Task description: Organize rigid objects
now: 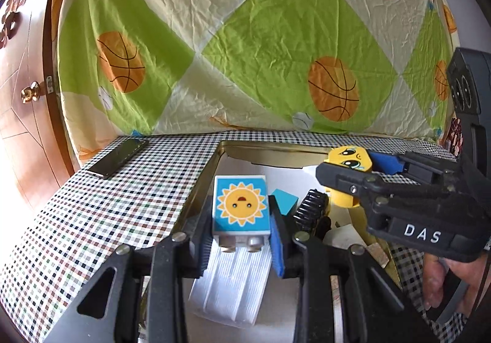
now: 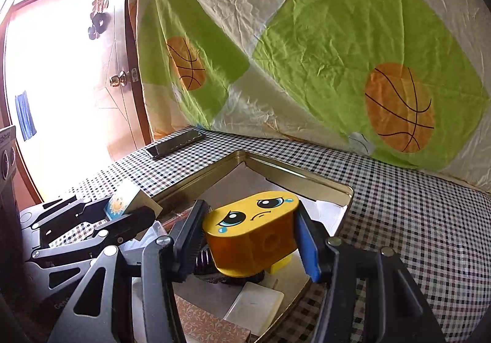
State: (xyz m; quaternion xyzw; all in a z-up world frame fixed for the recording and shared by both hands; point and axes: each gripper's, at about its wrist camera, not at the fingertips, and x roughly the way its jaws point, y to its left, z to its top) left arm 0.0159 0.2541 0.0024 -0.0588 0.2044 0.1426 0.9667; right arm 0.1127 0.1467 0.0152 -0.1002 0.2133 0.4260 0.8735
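Observation:
My left gripper (image 1: 242, 217) is shut on a white block with a blue sun picture (image 1: 241, 204), held above the gold metal tin (image 1: 211, 171). My right gripper (image 2: 250, 235) is shut on a yellow block with a sad crying face (image 2: 251, 229), also over the tin (image 2: 307, 175). In the left wrist view the right gripper (image 1: 349, 171) comes in from the right with the yellow block (image 1: 348, 157) in it. The right wrist view shows the left gripper (image 2: 122, 211) at lower left with the sun block (image 2: 118, 203). A black ridged toy (image 1: 311, 209) and a blue block (image 1: 285, 197) lie in the tin.
A dark phone (image 1: 118, 157) lies on the checked tablecloth (image 1: 101, 220) at the far left. A sheet printed with basketballs (image 1: 245, 36) hangs behind the table. A wooden door (image 1: 21, 91) stands left. White ribbed plastic (image 1: 233, 281) and pale flat pieces (image 2: 254, 307) lie in the tin's near part.

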